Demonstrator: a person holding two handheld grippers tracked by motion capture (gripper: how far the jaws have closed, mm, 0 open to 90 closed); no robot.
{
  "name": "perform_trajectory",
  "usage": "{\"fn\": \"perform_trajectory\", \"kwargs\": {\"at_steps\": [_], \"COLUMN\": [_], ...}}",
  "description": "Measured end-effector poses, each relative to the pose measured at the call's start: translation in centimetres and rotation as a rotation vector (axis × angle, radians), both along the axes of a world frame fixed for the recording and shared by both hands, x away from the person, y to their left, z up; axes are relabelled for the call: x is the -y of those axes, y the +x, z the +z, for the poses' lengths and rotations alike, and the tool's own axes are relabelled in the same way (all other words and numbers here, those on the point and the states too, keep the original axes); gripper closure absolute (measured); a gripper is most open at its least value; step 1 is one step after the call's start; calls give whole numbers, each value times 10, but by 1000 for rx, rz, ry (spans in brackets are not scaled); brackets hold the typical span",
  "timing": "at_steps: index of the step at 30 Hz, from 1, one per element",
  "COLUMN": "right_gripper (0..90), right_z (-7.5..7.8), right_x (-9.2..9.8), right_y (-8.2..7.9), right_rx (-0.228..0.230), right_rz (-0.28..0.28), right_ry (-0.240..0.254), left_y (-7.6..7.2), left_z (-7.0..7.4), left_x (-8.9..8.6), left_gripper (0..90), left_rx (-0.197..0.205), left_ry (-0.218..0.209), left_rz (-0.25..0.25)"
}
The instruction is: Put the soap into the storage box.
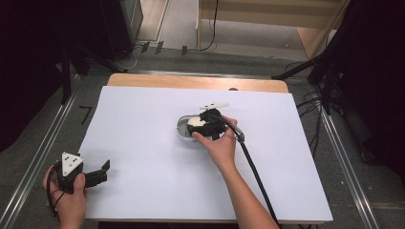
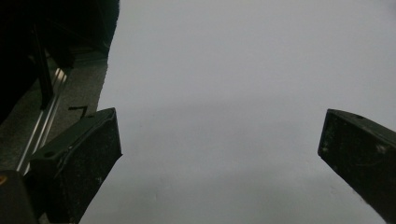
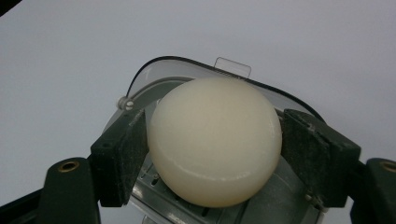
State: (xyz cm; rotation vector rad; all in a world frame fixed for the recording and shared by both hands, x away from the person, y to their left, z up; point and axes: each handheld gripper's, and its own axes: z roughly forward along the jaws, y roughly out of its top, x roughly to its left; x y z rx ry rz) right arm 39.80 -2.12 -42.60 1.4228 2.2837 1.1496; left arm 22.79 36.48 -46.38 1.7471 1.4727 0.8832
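A cream-white ball (image 3: 215,140) sits between my right gripper's (image 3: 215,158) two black pads (image 3: 122,156), which press on it from both sides. Under the ball lies a small grey and clear-lidded case (image 3: 196,77), its transparent lid swung open behind. In the high view the right gripper (image 1: 206,125) hovers over that case (image 1: 183,129) at the table's middle, with the ball (image 1: 195,122) at its tip. My left gripper (image 1: 102,171) rests at the near left of the white sheet with its jaws wide apart (image 2: 219,149) and nothing between them.
A white sheet (image 1: 143,143) covers the wooden table. A small white piece (image 1: 213,105) lies just beyond the case. The right gripper's cable (image 1: 255,171) trails toward the front edge. Metal rails (image 1: 43,148) and dark stands flank the table.
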Motion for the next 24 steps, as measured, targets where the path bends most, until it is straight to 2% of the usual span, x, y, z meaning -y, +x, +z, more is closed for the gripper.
{"fn": "perform_trajectory", "kwargs": {"at_steps": [5,11,19,24], "right_gripper": [247,248,233,221], "right_z": [2,6,14,15], "right_x": [3,8,15,27], "right_y": [-2,-5,-10,-15], "right_rx": [10,14,38,55], "right_rz": [1,1,3,-6], "right_ry": [-2,43,37,43], "left_y": [0,0,0,0], "left_z": [0,0,0,0], "left_x": [0,0,0,0], "left_gripper": [0,0,0,0], "left_rx": [1,3,3,4], "left_ry": [0,-3,-5,-5], "left_rz": [1,-1,2,2]}}
